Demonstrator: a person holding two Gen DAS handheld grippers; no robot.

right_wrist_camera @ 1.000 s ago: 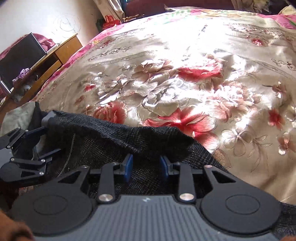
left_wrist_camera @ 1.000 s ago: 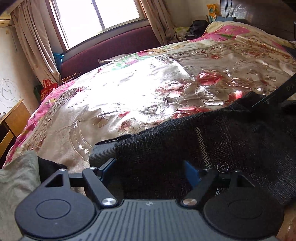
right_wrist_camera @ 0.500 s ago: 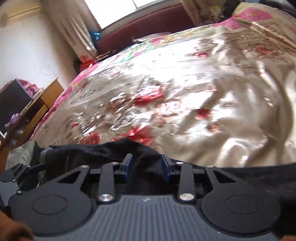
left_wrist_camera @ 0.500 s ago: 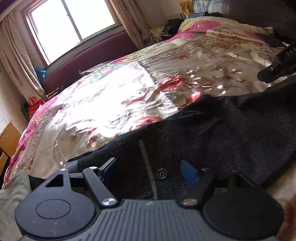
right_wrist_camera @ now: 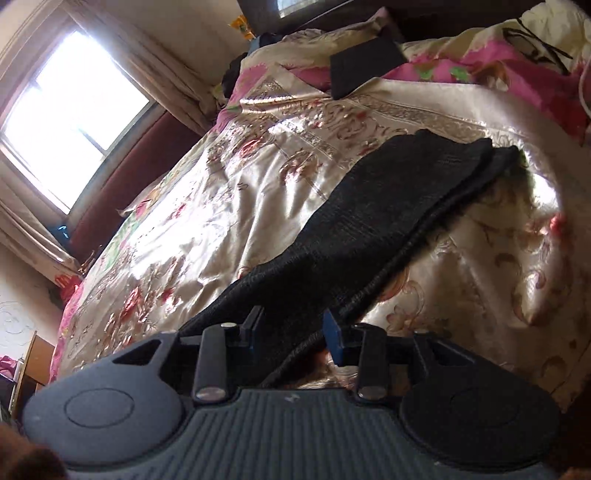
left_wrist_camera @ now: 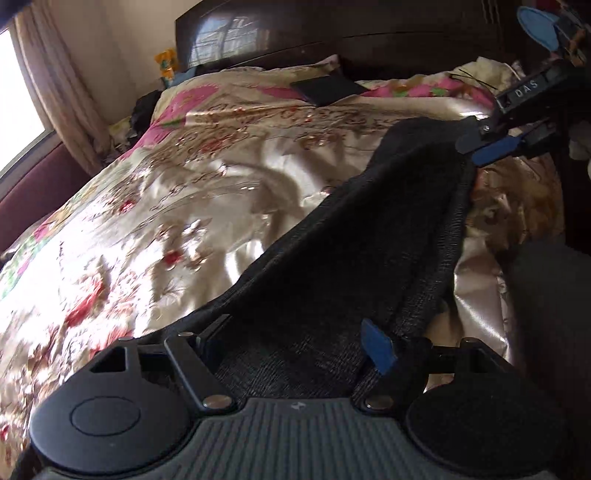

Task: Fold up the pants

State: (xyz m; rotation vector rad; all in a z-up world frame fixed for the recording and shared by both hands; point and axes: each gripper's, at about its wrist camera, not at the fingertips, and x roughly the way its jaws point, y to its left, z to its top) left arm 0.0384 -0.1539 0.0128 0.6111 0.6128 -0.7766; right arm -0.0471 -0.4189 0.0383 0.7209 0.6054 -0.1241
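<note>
Pants (left_wrist_camera: 369, 236): dark knit cloth, hanging stretched between two grippers above the bed (left_wrist_camera: 207, 206).

Left gripper (left_wrist_camera: 295, 341): tilting to one side, fingers standing wide with cloth bunching between them and against the blue pad (left_wrist_camera: 376, 347). Whether they are pinching the cloth or merely lying under it I cannot tell.

Right gripper (right_wrist_camera: 293, 328): also tilting, its blue-padded fingers pressing in on a gathered band of the cloth, which is running out from between them. In the left wrist view this gripper (left_wrist_camera: 495, 147) is sitting up at the far right, clamping the far corner of the cloth.

Span: cloth is sagging in a shallow trough from the left gripper up to the right one, its ribbed edge (left_wrist_camera: 452, 236) running down the right side, lifted off the bedspread.

Free end (right_wrist_camera: 458, 158): in the right wrist view, two layers are trailing away onto the bed, edges nearly aligned, lying flat near the pillows (right_wrist_camera: 517, 62).

Room: shiny floral bedspread is lying open to the left of the cloth, as far as the window (right_wrist_camera: 70, 114). A dark flat object (right_wrist_camera: 365, 66) is resting near the head of the bed, well apart from the cloth. Headboard (left_wrist_camera: 332, 33) is standing beyond.
</note>
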